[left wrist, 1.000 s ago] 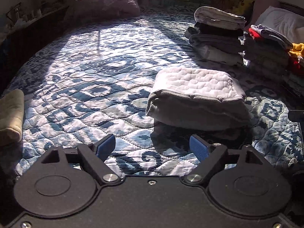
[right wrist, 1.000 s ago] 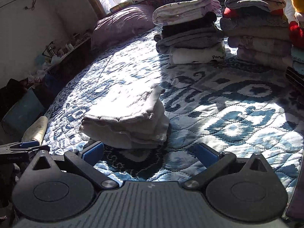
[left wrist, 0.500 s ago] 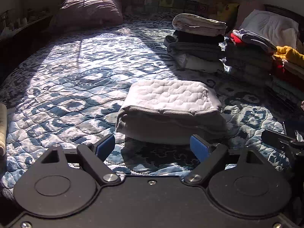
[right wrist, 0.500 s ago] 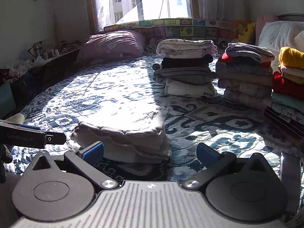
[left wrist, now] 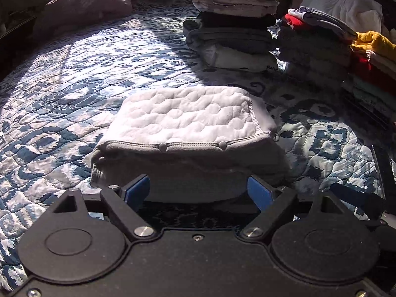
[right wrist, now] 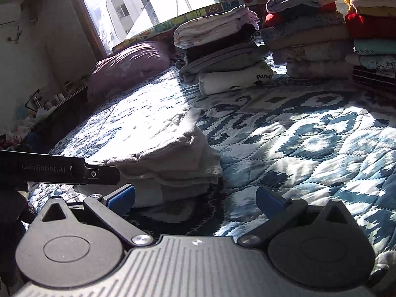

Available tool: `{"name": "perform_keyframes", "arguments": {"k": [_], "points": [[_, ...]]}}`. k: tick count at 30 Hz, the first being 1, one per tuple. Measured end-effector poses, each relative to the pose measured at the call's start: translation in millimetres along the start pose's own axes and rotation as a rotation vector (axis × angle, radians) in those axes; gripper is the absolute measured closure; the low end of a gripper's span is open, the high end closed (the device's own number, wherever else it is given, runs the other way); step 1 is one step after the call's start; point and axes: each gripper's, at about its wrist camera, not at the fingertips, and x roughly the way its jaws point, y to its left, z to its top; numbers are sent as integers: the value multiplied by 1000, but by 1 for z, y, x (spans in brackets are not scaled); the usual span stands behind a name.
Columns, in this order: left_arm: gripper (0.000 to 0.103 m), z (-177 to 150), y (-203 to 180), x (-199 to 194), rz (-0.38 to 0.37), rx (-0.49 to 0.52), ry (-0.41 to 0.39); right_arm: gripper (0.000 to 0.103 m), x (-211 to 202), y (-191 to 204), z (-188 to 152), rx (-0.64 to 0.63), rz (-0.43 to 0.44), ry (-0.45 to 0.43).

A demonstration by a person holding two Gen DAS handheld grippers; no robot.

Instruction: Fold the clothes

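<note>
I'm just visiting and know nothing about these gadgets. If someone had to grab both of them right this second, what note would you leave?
Left gripper: open, empty, low at the near edge of the folded grey garment, one finger toward each side.
Right gripper: open, empty, just right of the same garment.
The garment lies folded on the blue quilt. Three stacks of folded clothes stand further back, with a pillow at the head of the bed.
Done: this garment looks fully folded.
Left: probably lift it from both sides and add it to a stack. No unfolded clothes are in view.
</note>
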Motion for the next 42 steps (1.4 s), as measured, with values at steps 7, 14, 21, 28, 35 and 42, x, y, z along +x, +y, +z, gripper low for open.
{"name": "perform_keyframes", "arguments": {"k": [7,14,21,28,35,42], "points": [[16,11,-13,22,-8,29,8,0,5,-20,0,125,40,11],[16,20,-25,34,-14,46,11,1,4,-25,-1,156,58,-3],[16,27,-39,39,-24,70,5,0,4,-30,-1,192,72,-12],[16,29,-50,55,-19,86,10,1,3,-33,-1,203,76,-15],[39,25,-44,64,-21,45,-25,1,3,-36,-1,215,81,-15],[95,33,-22,51,-74,-51,-71,0,3,-36,-1,213,78,-14]]}}
